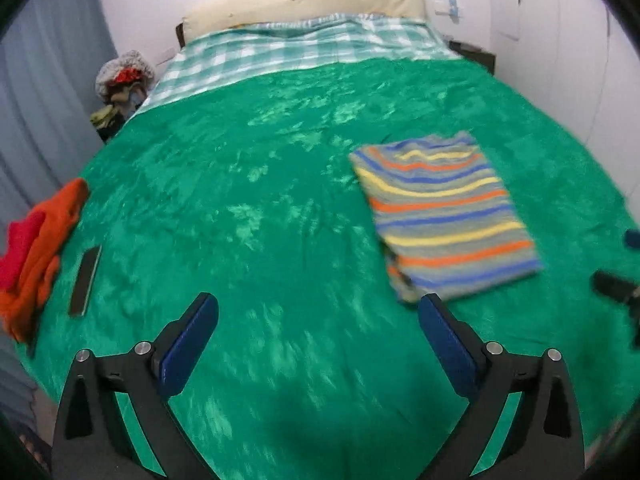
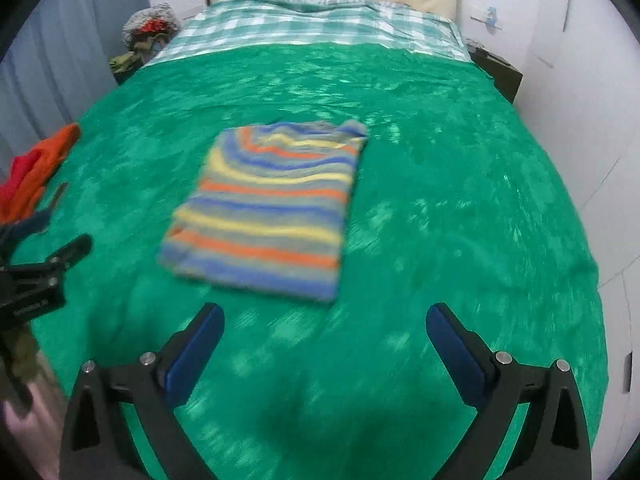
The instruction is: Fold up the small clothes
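Observation:
A striped garment (image 1: 444, 216) in grey, blue, orange and yellow lies folded into a flat rectangle on the green bedspread (image 1: 260, 220); it also shows in the right wrist view (image 2: 272, 208). My left gripper (image 1: 318, 312) is open and empty, above the bedspread, with the garment's near corner just beyond its right finger. My right gripper (image 2: 324, 320) is open and empty, just short of the garment's near edge. The left gripper shows at the left edge of the right wrist view (image 2: 48, 272), and the right gripper at the right edge of the left wrist view (image 1: 616, 286).
A pile of orange and red clothes (image 1: 36, 248) lies at the bed's left edge, with a dark flat phone-like object (image 1: 85, 280) beside it. A checked sheet (image 1: 304, 48) and a cream pillow (image 1: 308, 0) are at the head. A heap of clothes (image 1: 120, 80) stands by the left wall.

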Action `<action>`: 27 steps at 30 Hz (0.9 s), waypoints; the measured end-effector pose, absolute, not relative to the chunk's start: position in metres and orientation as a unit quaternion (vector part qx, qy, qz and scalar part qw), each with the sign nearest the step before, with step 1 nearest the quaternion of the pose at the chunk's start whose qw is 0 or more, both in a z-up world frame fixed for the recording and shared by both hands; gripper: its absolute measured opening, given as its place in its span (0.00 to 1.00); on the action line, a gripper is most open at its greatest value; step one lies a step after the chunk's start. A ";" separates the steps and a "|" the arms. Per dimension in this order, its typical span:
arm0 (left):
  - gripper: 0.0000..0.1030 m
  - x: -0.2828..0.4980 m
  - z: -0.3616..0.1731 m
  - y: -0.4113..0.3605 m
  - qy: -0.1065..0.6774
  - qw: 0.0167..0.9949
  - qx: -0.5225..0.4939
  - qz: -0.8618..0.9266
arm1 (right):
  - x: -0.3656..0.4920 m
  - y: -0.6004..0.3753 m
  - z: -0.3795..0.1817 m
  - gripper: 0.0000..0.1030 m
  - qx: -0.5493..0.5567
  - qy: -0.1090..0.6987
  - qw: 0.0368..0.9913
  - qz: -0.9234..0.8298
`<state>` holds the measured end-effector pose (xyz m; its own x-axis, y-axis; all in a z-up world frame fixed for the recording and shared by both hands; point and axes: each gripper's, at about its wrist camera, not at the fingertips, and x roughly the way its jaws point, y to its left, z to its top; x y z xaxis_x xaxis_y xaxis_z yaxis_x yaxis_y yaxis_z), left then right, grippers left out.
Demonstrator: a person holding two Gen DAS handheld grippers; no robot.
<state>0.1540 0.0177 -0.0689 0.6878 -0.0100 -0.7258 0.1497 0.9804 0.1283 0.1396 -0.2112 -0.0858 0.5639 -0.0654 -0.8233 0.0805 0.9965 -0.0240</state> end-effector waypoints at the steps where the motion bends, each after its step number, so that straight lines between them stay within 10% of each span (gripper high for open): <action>1: 0.98 0.143 -0.060 0.015 0.390 0.916 0.090 -0.033 | 0.129 -0.202 -0.080 0.98 0.005 0.464 0.885 -0.043; 27: 0.99 -0.035 0.014 -0.002 0.430 0.897 0.071 -0.077 | -0.076 -0.168 0.018 0.98 0.008 0.425 0.902 -0.083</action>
